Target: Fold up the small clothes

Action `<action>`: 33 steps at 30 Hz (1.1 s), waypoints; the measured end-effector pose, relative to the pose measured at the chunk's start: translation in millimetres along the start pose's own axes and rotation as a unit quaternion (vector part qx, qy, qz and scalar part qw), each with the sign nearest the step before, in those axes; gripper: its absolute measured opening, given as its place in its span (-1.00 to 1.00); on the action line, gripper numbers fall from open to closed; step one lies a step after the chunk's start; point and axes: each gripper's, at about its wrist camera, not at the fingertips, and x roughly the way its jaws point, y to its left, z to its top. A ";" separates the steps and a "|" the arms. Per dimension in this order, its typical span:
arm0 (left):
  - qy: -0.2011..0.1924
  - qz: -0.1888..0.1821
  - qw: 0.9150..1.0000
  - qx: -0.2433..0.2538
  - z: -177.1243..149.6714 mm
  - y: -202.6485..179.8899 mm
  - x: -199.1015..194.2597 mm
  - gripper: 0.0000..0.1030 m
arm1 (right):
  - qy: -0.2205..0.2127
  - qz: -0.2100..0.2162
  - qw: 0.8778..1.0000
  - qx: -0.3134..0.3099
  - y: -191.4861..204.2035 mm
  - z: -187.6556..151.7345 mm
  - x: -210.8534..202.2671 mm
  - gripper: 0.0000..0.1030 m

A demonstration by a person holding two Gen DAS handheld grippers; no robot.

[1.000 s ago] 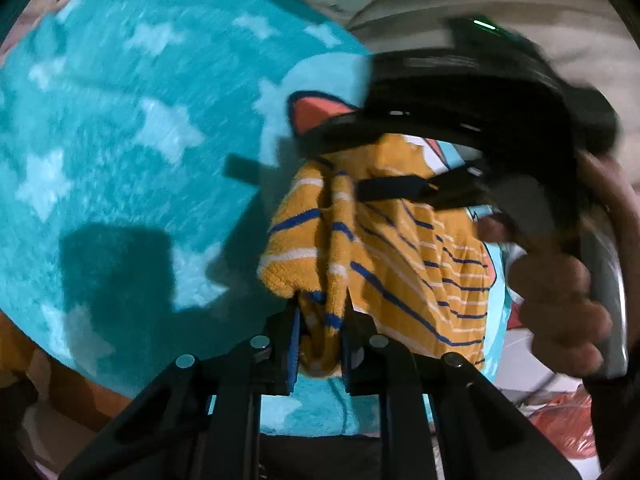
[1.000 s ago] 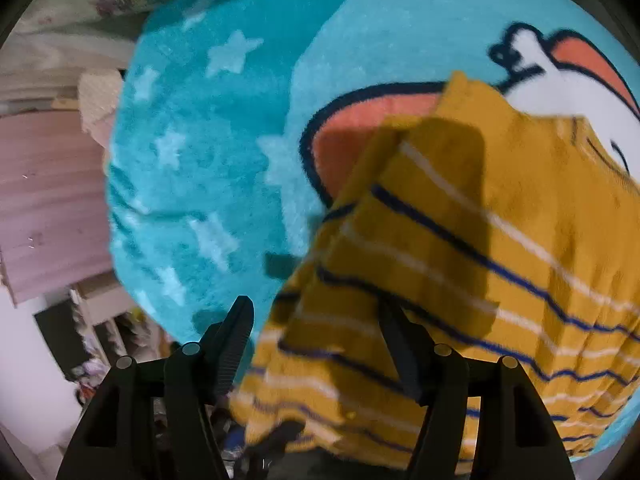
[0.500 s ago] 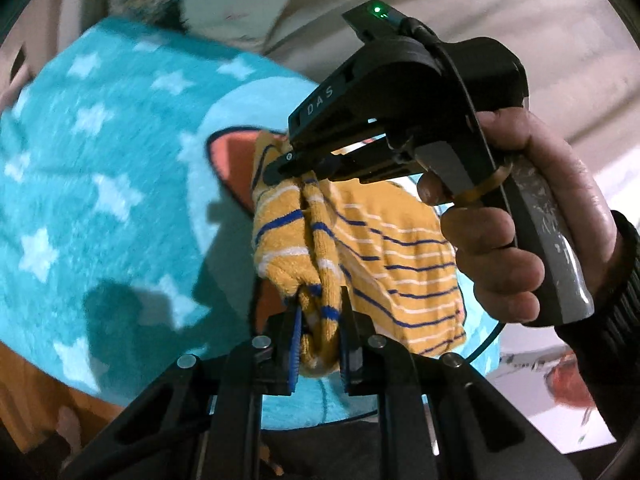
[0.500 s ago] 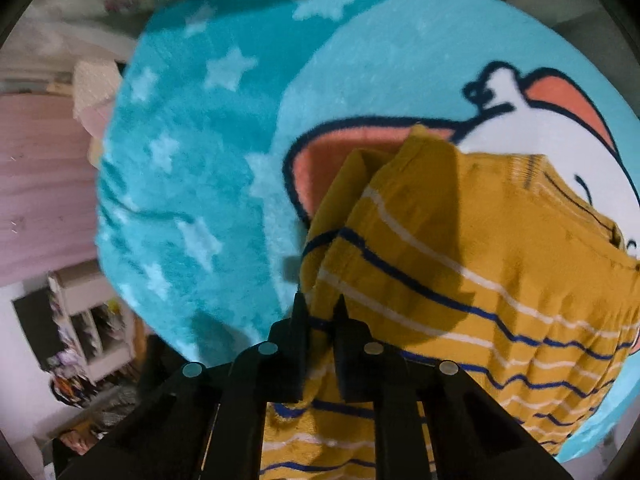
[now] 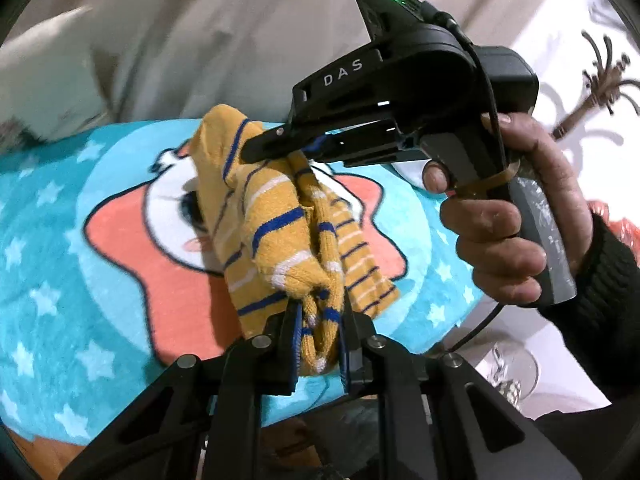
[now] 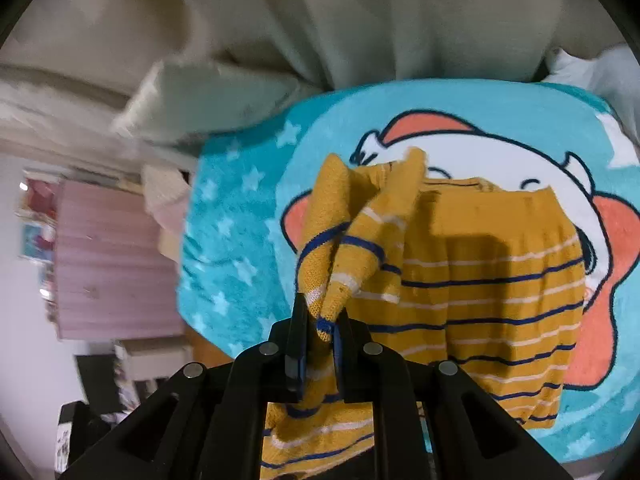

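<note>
A small mustard-yellow striped garment with blue and white stripes is lifted off a turquoise star-pattern mat. My left gripper is shut on a bunched edge of it. My right gripper shows in the left wrist view, held by a hand, its fingers clamped on the garment's far edge. In the right wrist view my right gripper is shut on a folded corner of the garment, whose body hangs and drapes over the mat.
The mat carries a cartoon star face. A beige blanket lies behind the mat. A pink cabinet stands at the left. A white floor and a glass show at the lower right of the left wrist view.
Both grippers have lifted and tilted the garment up off the mat. The right gripper was open a second ago and has shut on the garment's corner.
</note>
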 end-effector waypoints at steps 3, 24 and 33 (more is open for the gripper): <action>0.013 0.008 1.000 0.016 12.1 -26.4 20.2 -0.73 | -0.009 0.023 0.999 0.021 -35.1 -0.5 -16.7 -0.78; 0.115 0.084 0.990 -0.015 18.5 -110.6 202.6 -0.66 | 0.062 0.061 0.995 0.049 -238.7 -2.1 7.2 -0.76; 0.078 0.029 0.993 -0.080 -11.1 -90.2 152.7 0.23 | 0.022 0.024 0.999 0.040 -247.5 -26.6 -30.7 -0.03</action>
